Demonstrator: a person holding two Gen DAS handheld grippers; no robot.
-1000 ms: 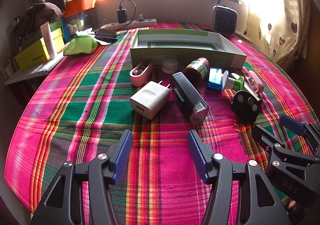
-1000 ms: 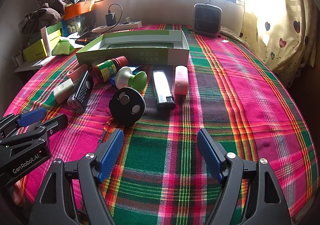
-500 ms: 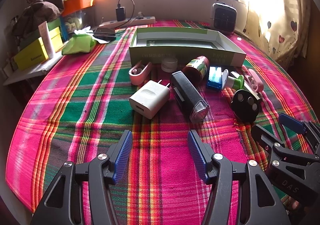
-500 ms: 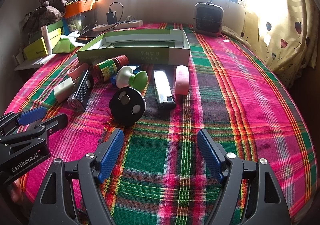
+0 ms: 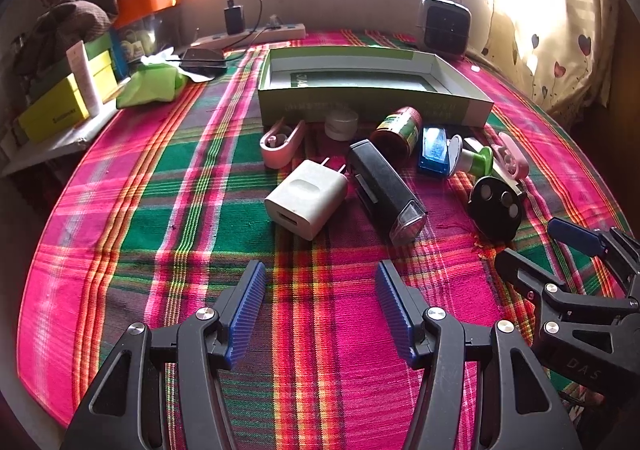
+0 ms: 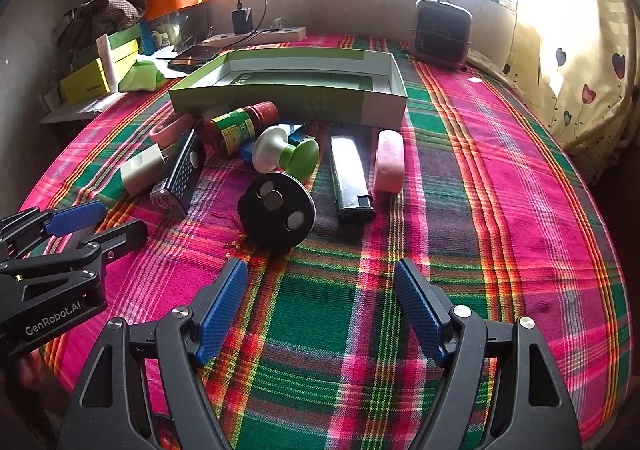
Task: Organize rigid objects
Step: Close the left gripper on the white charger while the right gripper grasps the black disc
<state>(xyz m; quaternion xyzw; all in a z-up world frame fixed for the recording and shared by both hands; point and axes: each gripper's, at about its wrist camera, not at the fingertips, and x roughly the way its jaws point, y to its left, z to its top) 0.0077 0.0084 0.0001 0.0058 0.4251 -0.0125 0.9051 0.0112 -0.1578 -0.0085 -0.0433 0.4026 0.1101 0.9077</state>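
Both hand-held grippers are held low over the near edge with their blue-padded fingers spread apart and nothing between them: the left hand-held gripper faces the white charger, the right hand-held gripper faces the black disc.

One desk covered in a pink and green plaid cloth carries everything. One shallow green and white cardboard box lies open-topped toward the far side; only a dark green printed liner is seen on its floor, and none of the small items lies in it.

Ten small items are clustered just in front of the box: one black rectangular torch with a clear lens, one white cube-shaped plug charger, one black round disc with three silver spots, one silver and black lighter, one small bottle with a green label and red cap, one white and green spool-shaped object, one pink oblong case, one blue translucent block, one pink curved clip and one white round jar.
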